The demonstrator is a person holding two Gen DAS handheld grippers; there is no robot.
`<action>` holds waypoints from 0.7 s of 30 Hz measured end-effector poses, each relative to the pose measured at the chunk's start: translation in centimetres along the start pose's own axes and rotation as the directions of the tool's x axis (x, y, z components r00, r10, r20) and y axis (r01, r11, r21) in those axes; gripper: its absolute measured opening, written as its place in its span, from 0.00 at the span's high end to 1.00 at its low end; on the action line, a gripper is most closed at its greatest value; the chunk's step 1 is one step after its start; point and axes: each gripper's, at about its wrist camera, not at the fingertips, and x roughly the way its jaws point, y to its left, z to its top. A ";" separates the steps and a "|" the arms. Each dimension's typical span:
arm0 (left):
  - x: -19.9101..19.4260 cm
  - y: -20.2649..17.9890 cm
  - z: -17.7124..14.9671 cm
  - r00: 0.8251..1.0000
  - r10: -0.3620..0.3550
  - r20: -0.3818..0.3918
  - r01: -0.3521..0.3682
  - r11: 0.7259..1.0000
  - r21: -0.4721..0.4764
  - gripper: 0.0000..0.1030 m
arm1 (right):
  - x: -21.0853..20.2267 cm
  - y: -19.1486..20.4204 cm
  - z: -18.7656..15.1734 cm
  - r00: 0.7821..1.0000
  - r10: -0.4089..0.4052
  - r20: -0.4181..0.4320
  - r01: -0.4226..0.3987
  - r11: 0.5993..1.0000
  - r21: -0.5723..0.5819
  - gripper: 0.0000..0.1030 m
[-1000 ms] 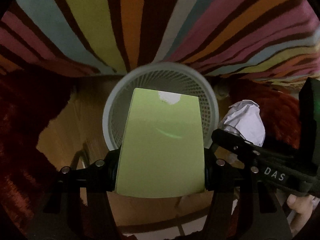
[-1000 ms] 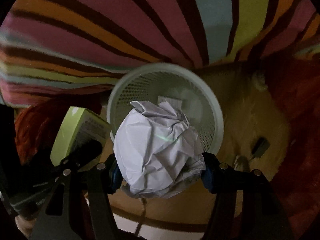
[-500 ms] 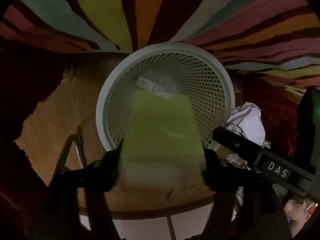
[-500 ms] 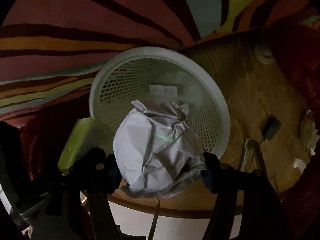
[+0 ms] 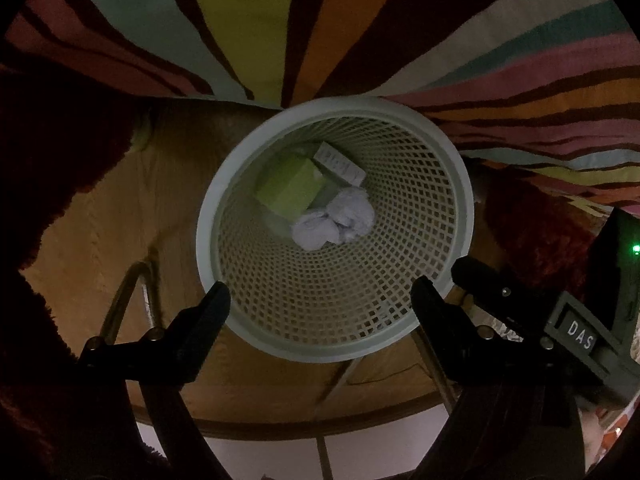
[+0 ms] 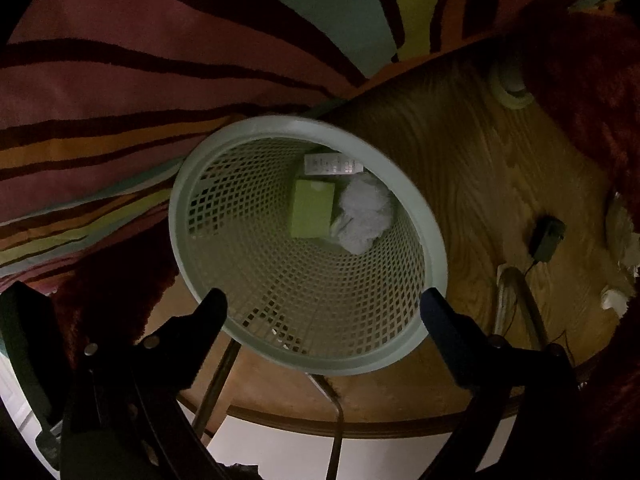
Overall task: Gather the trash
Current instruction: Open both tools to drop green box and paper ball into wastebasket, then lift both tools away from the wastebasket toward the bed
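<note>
A pale mesh waste basket [image 5: 448, 216] [image 6: 420, 216] stands on the floor below both grippers. At its bottom lie a green box [image 5: 290, 192] [image 6: 312, 210], a crumpled white paper ball [image 5: 336, 222] [image 6: 362, 216] and a white printed packet [image 5: 340, 164] [image 6: 332, 165]. My left gripper [image 5: 320, 296] hangs over the basket's near rim, its jaws opening wide with nothing between them. My right gripper [image 6: 322, 306] also hangs over the near rim, jaws opening, nothing between them. The right gripper's body [image 5: 576, 334] shows at the right of the left wrist view.
A striped colourful rug [image 5: 360, 20] [image 6: 120, 80] lies beyond the basket, dark red shaggy rug [image 5: 60, 160] [image 6: 592, 80] at the sides. The wooden floor [image 6: 500, 168] carries a small dark adapter with cable [image 6: 546, 238] and metal chair legs [image 5: 132, 300].
Both grippers opened and sank a little toward the basket. The green box dropped from the left one and the paper ball from the right one; both now lie inside the basket.
</note>
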 end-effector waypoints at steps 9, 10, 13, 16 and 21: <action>0.4 0.3 0.0 1.000 0.007 -0.006 -0.007 1.000 0.000 0.13 | -0.3 -0.4 -0.1 1.000 -0.002 0.015 0.002 1.000 0.017 0.10; 0.3 0.4 0.1 1.000 0.007 -0.006 -0.007 1.000 -0.002 0.13 | -0.4 -0.4 -0.2 1.000 -0.001 0.017 0.001 1.000 0.016 0.10; 0.0 0.4 -0.1 1.000 0.005 -0.002 -0.005 1.000 -0.005 0.13 | -0.7 -0.5 -0.5 1.000 0.005 0.027 -0.005 1.000 0.014 0.10; -0.3 0.4 -0.3 1.000 0.004 0.008 -0.004 1.000 0.005 0.13 | -1.2 -0.5 -0.8 0.999 0.016 0.040 -0.016 1.000 0.010 0.10; -0.9 0.7 -0.7 1.000 0.008 0.030 -0.008 1.000 0.004 0.13 | -2.0 -0.7 -1.3 0.998 0.042 0.055 -0.042 0.999 0.007 0.10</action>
